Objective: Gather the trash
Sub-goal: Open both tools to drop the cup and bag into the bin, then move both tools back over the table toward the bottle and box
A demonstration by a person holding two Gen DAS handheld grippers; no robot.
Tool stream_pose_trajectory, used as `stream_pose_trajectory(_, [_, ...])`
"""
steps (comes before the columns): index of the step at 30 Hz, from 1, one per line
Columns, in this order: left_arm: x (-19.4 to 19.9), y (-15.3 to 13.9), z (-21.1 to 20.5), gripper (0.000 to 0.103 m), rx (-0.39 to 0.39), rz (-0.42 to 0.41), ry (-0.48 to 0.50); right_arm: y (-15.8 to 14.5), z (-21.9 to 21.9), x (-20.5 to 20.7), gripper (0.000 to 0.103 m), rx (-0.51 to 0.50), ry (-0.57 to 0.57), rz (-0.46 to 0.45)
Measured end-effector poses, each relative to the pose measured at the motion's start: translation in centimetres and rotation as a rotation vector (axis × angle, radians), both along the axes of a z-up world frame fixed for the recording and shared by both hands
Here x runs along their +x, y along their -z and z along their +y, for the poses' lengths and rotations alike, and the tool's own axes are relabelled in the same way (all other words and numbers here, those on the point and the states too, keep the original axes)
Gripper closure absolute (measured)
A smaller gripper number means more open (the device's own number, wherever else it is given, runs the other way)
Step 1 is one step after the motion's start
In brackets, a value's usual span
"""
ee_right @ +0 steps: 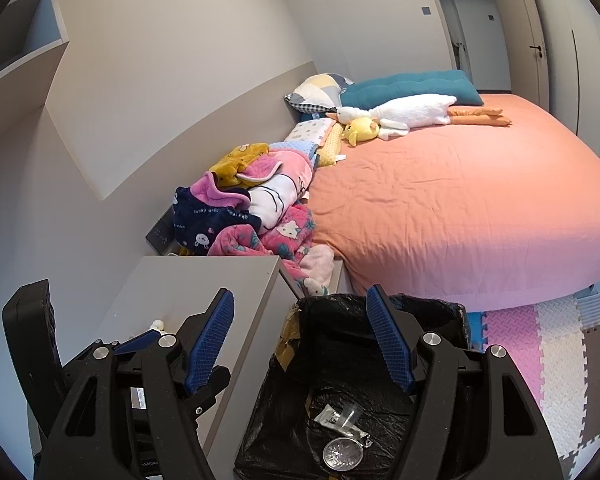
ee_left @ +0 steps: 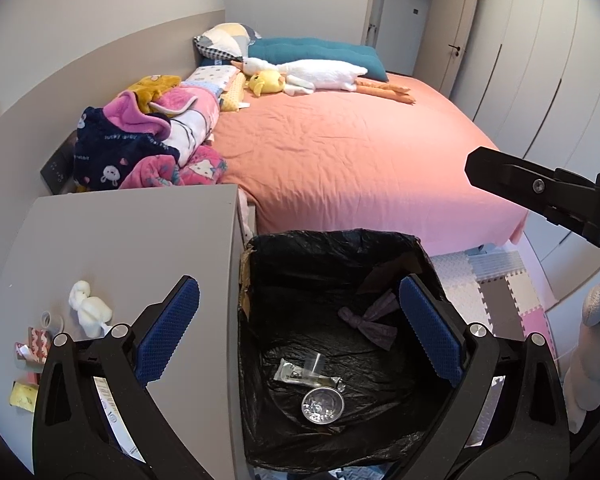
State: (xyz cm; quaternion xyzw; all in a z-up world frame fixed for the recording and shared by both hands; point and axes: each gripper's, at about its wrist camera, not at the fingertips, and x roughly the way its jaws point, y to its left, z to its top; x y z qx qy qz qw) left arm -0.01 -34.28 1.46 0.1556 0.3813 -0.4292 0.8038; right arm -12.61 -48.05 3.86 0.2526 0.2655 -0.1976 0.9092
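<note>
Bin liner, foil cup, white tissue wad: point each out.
bin liner (ee_left: 320, 248), left wrist view, back rim.
foil cup (ee_left: 322, 405), left wrist view, centre of bowl.
white tissue wad (ee_left: 88, 307), left wrist view, middle of wad.

At lower centre of the left wrist view, the crinkled black plastic bin liner (ee_left: 300, 432) shines glossy. Inside it lie a round silvery foil cup (ee_left: 323, 405), bright and reflective, a clear glossy plastic wrapper (ee_left: 300, 372) and a knotted purple cloth strip (ee_left: 370, 320). At left, the grey bedside cabinet top (ee_left: 131, 240) looks smooth and matt; a white twisted tissue (ee_left: 88, 307) on it looks soft. The salmon cotton-like bed sheet (ee_left: 340, 152) is matt and creased. The fleecy pink and navy blankets (ee_left: 147, 148) look plush. The blue gripper pads (ee_left: 167, 336) are finely dimpled rubber in matt black plastic frames.
</note>
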Motion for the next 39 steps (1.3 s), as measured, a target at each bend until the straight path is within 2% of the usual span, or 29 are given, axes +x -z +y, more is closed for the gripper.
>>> stream_pose_trajectory(15, [1.6,0.0,3.8,0.007,-0.001,0.001,-0.128,-0.1,2.9,3.0,0.034,-0.024,-0.127,0.004])
stream_pose_trajectory(27, [3.0,0.6,8.9,0.007,0.007,0.025,-0.329,0.5,6.5,6.8,0.034,-0.039,-0.277,0.022])
stream_pose_trajectory(39, [3.5,2.0,14.9,0.007,0.032,0.065,-0.576,2.0,10.4,10.1,0.034,-0.04,-0.461,0.048])
